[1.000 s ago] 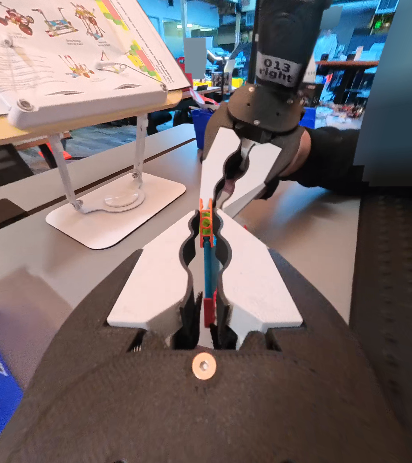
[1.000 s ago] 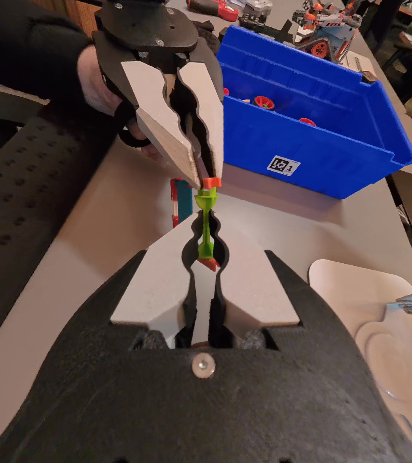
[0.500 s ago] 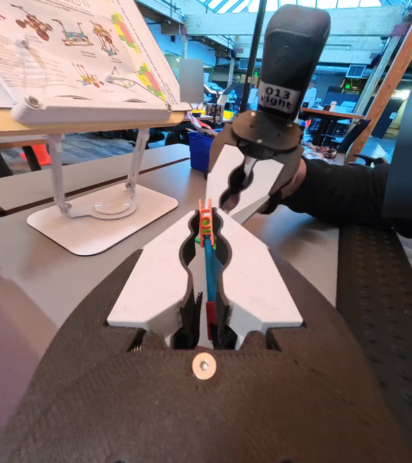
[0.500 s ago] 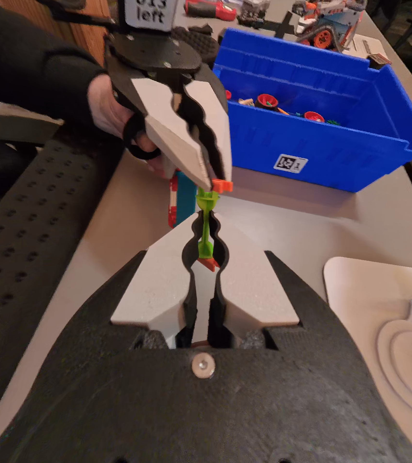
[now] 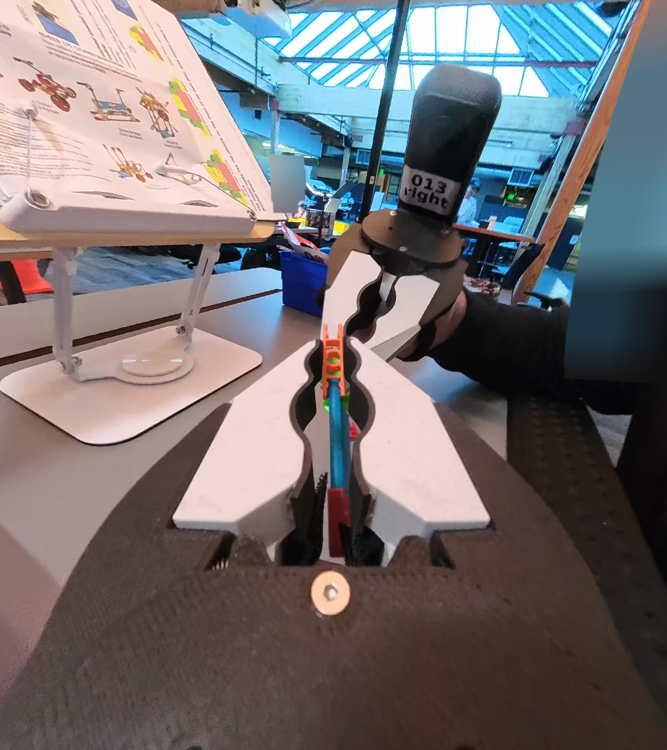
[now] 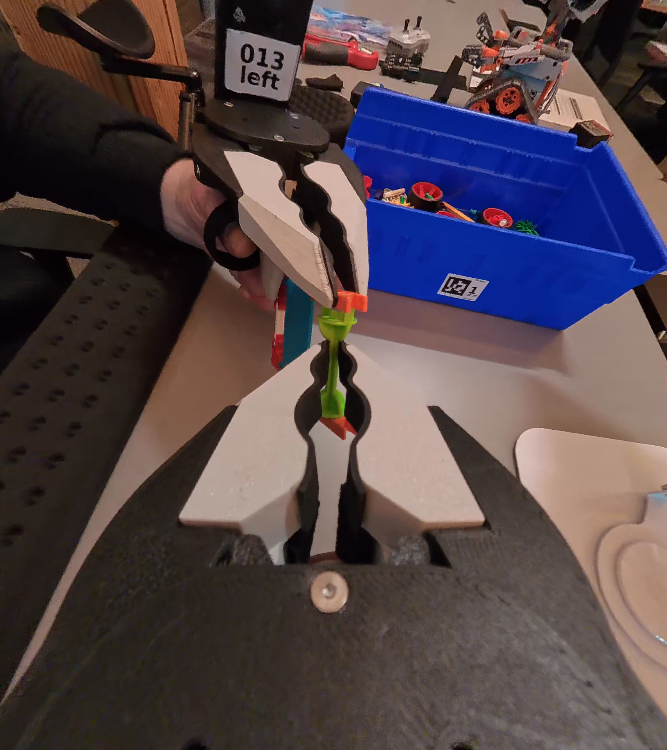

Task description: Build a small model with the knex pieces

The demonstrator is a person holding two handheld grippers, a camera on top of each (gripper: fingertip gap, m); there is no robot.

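Note:
My left gripper (image 5: 332, 345) is shut on a blue rod (image 5: 339, 442) that has an orange connector (image 5: 332, 357) at its tip and a red piece (image 5: 338, 519) at its near end. In the right wrist view the left gripper (image 6: 342, 294) holds this blue and red piece (image 6: 293, 324) upright above the table. My right gripper (image 6: 334, 345) is shut on a lime green rod (image 6: 332, 377) with an orange end piece (image 6: 338, 427). The green rod's far end meets the orange connector (image 6: 350, 301) under the left gripper's tips. The right gripper (image 5: 358, 339) also shows in the left wrist view, tips against mine.
A blue bin (image 6: 526, 227) with red wheels and small parts stands behind the grippers. A white book stand (image 5: 129, 385) holds an open instruction booklet (image 5: 92, 105) at the left. A black perforated mat (image 6: 31, 406) lies along the table's side. A toy vehicle (image 6: 514, 81) stands behind the bin. Left and right tips are no more than a few centimetres apart.
Both grippers have risen and tilted up together, still joined at the orange connector. The background has shifted down in both views. Neither grip has changed.

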